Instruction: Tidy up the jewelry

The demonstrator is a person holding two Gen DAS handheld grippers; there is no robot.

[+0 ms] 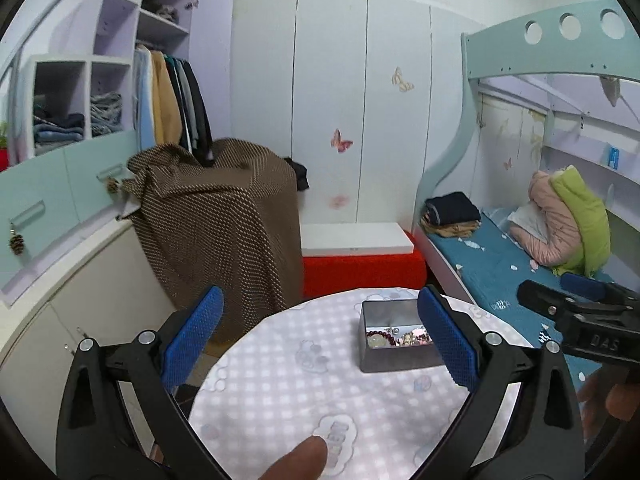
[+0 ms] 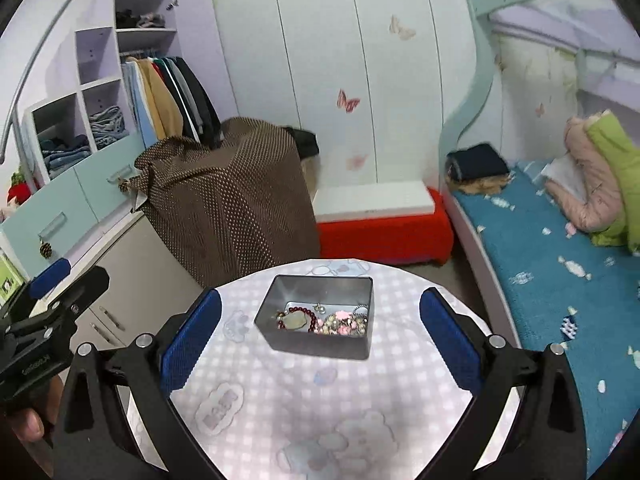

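A grey metal tin [image 2: 320,344] stands on a round table [image 2: 304,412] with a pale checked cloth. It holds jewelry: a dark red bead bracelet [image 2: 298,318] and several pink and silver pieces [image 2: 346,322]. In the left wrist view the tin [image 1: 396,356] sits right of centre, partly behind my right fingertip. My left gripper [image 1: 320,340] is open and empty above the table, left of the tin. My right gripper [image 2: 320,338] is open and empty, hovering with the tin between its fingers in view.
A brown dotted cloth covers a box [image 2: 236,200] behind the table. A red bench [image 2: 384,236] with a white board stands by the wardrobe doors. A bed with a blue sheet [image 2: 560,264] lies to the right, cabinets [image 2: 80,200] to the left.
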